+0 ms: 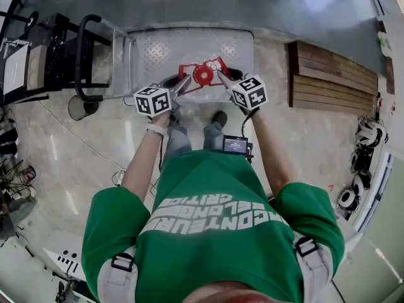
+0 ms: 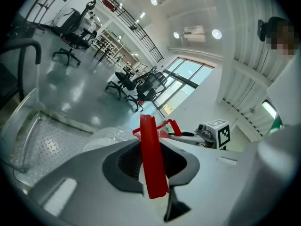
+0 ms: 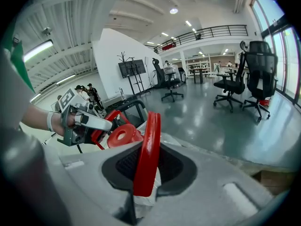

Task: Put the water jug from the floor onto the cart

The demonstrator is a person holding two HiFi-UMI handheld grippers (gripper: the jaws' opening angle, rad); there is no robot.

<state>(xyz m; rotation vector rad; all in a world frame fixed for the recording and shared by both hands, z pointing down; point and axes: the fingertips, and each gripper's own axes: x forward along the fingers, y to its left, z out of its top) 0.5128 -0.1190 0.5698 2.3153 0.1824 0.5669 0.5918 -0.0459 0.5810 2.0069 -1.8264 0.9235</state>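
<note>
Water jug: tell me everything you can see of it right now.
The water jug has a clear plastic body, a round red cap and a red handle made of flat plastic straps around the neck. It is upright, cap up, over the cart's diamond-plate deck; whether it rests on it cannot be told. The left gripper and right gripper each clamp a strap on opposite sides.

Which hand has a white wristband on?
The person's left hand, behind the left gripper clamped on the red plastic jug handle: a white wristband circles its wrist, while the right forearm is bare.
</note>
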